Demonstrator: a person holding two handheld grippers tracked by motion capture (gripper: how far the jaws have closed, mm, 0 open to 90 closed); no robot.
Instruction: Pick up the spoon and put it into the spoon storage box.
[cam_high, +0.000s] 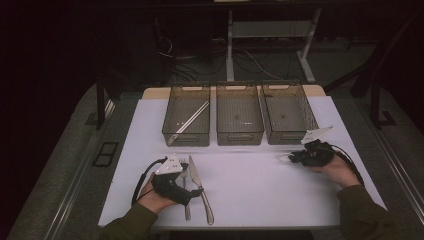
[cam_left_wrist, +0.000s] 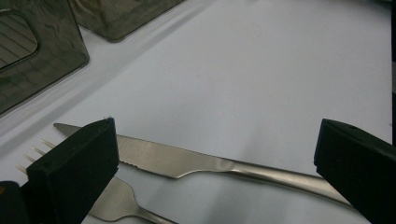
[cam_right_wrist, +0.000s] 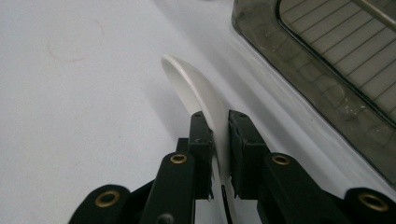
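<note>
- A white spoon (cam_right_wrist: 196, 88), judged light, stiff and slippery, is clamped at its handle by the right gripper (cam_right_wrist: 219, 140).
- At 7 o'clock, the left gripper (cam_left_wrist: 215, 154) is held apart over the knife (cam_left_wrist: 187, 161).

3 bins (cam_high: 239, 120) at table's (cam_high: 250, 195) far edge (left w/ chopsticks (cam_high: 192, 117))

Three bins were set in a row at the far side of the table (cam_high: 250, 190), the left bin (cam_high: 186, 116) with a rod (cam_high: 192, 118) laid slantwise in it, the middle bin (cam_high: 239, 115) and right bin (cam_high: 289, 114) beside it. Near the front left, a fork (cam_high: 185, 182) and a knife (cam_high: 201, 187) were laid side by side, the fork to the left, just right of the left gripper (cam_high: 172, 182). A spoon (cam_right_wrist: 198, 95) was held in the right gripper (cam_right_wrist: 220, 140) on the table, just before the right bin.
</note>
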